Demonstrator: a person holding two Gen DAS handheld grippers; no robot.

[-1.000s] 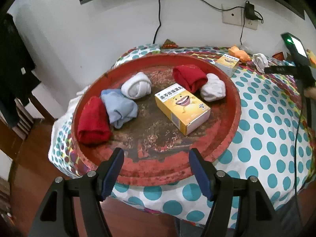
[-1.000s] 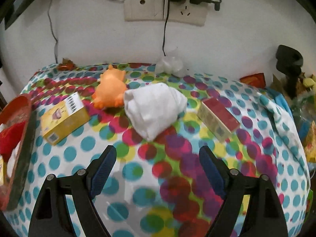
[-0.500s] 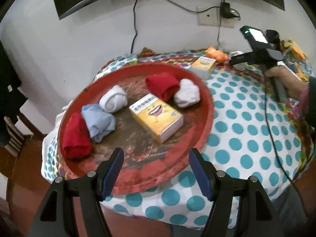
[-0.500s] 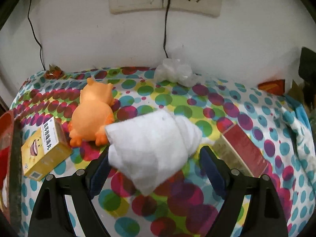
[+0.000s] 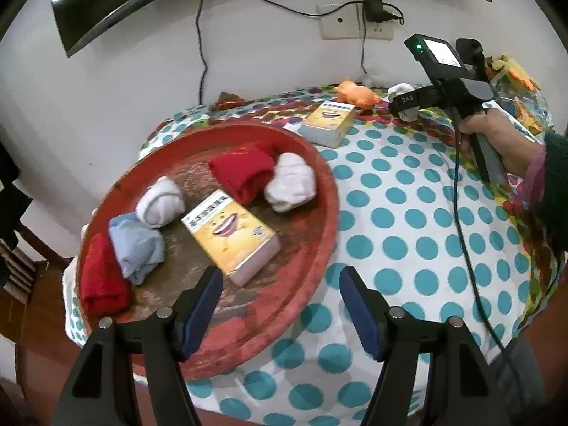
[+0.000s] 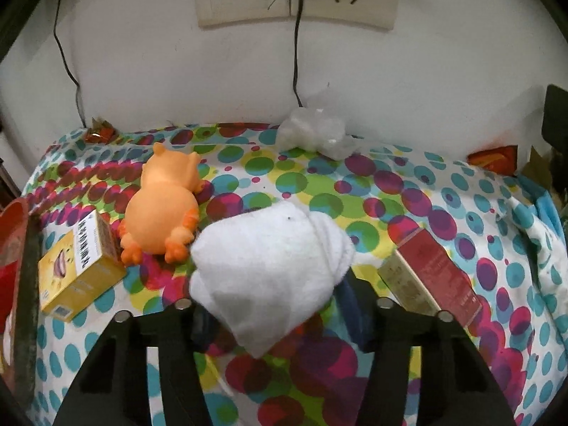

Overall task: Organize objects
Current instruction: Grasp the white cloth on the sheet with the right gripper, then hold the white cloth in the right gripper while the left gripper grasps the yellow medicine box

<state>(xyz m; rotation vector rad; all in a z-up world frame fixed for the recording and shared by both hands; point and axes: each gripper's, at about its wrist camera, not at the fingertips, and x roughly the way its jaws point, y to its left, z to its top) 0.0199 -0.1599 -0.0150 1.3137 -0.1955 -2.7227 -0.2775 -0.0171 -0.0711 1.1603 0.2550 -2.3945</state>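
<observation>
My right gripper (image 6: 277, 316) is closing on a rolled white sock (image 6: 273, 266) on the dotted tablecloth; the roll fills the gap and both pads press its sides. In the left wrist view the same gripper (image 5: 401, 103) sits at the far right, held by a person's hand (image 5: 497, 135). My left gripper (image 5: 280, 294) hangs open and empty over the near rim of the round red tray (image 5: 328, 220). The tray holds a yellow box (image 5: 230, 234), two red sock rolls (image 5: 245, 172), two white ones (image 5: 291, 188) and a light blue one (image 5: 136, 248).
A second yellow box (image 6: 78, 266) and an orange toy animal (image 6: 163, 209) lie left of the held sock. A red box (image 6: 433, 273) lies to its right. Crumpled clear plastic (image 6: 316, 135) sits at the wall, under sockets with hanging cables. Clutter lines the table's right edge.
The right gripper came forward around the white sock, then its jaws narrowed onto it. The left gripper drifted sideways and rolled a little, still open; the tray now sits further left in its view.
</observation>
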